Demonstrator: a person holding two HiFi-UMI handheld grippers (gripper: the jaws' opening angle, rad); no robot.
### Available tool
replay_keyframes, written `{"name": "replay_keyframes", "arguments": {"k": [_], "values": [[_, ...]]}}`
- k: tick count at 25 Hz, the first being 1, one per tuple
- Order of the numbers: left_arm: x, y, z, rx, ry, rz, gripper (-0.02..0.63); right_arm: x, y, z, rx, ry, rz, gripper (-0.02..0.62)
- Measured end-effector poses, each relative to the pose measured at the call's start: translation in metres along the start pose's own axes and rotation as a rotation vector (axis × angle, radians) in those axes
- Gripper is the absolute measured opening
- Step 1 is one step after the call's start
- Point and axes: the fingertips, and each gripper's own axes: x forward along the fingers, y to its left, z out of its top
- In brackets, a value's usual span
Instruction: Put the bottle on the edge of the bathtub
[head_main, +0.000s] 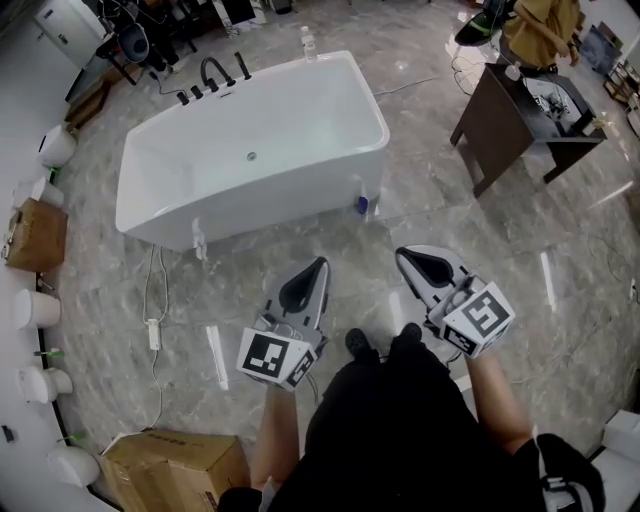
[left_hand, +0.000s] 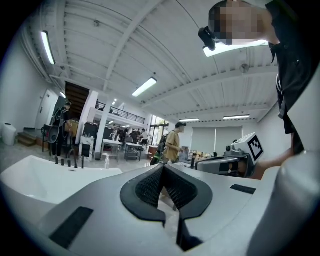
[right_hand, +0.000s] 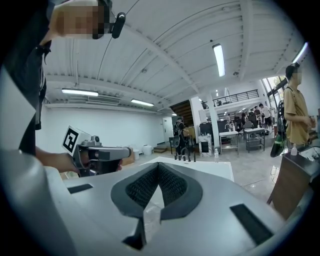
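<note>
Bottle (head_main: 308, 42): small, clear, pale cap, upright at far rim of white bathtub (head_main: 240, 215); on rim or behind it, cannot tell.
Left gripper (head_main: 321, 264): clenched, empty, near side of tub.
Right gripper (head_main: 401, 254): clenched, empty.
Head view only: cardboard box (head_main: 175, 465), near left.
Gripper views only: ceiling strip lights (left_hand: 145, 86).

Workshop clutter around the two grippers

A dark wooden table (head_main: 500, 120) stands well ahead and right of the right gripper (head_main: 402, 254), with a person in a mustard shirt (head_main: 540, 30) beyond it. A cardboard box (head_main: 175, 470) sits behind and left of the left gripper (head_main: 322, 263), and a power strip (head_main: 153, 332) lies to its left.
</note>
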Motion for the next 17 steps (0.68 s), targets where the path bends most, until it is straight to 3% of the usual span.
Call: {"name": "replay_keyframes", "arguments": {"k": [17], "values": [[-0.013,-0.01,0.003,0.0,-0.008,0.008,0.011,-0.008,0.016,0.001,-0.03,0.002,0.0,0.012]]}}
